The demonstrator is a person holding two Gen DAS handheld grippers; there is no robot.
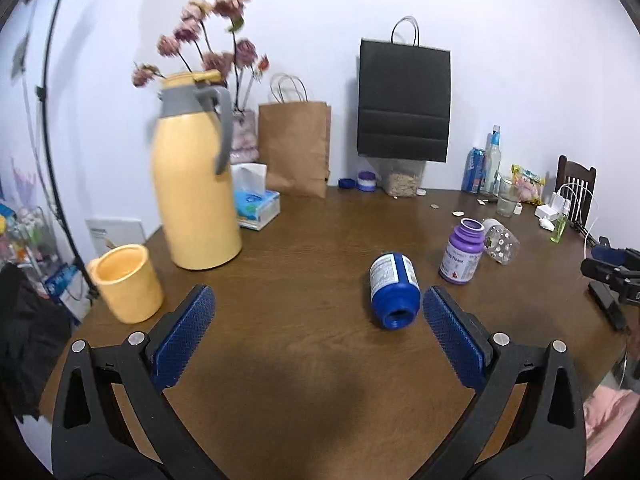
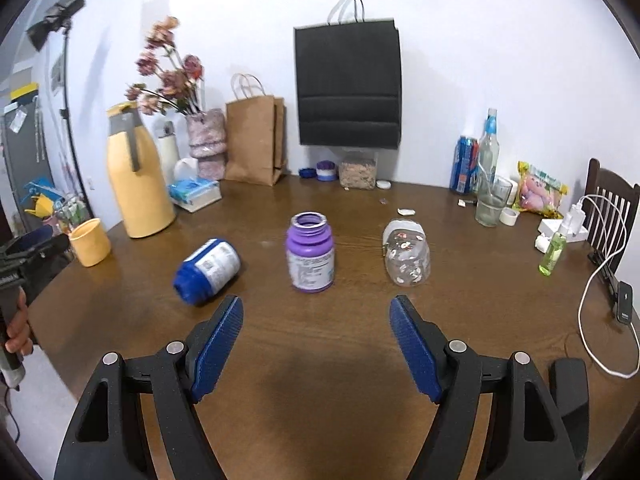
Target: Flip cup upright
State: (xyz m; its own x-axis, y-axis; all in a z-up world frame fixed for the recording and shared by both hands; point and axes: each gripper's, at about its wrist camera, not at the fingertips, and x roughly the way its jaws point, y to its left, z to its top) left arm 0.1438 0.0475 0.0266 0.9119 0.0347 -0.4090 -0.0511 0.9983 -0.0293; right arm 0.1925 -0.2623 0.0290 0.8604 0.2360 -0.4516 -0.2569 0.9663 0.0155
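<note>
Left claw point(image 1: 319, 308) hangs low over the brown bench point(image 1: 304, 360), its 2 blue pads spread wide and gripping nothing. Right claw point(image 2: 316, 318) is likewise agape and empty above the bench. Just ahead of the left claw, a blue bottle point(image 1: 393, 289) lies on its side, mouth toward the camera. Beyond it stands a purple bottle point(image 2: 310, 257) upright, and beside that a clear patterned cup point(image 2: 407, 256) lies tipped over on the bench — touching neither claw. Farther left sit a yellow mug point(image 1: 127, 282) and a tall yellow jug point(image 1: 195, 172); a brown paper bag point(image 1: 295, 145) and a black bag point(image 1: 404, 104) stand against the wall.
</note>
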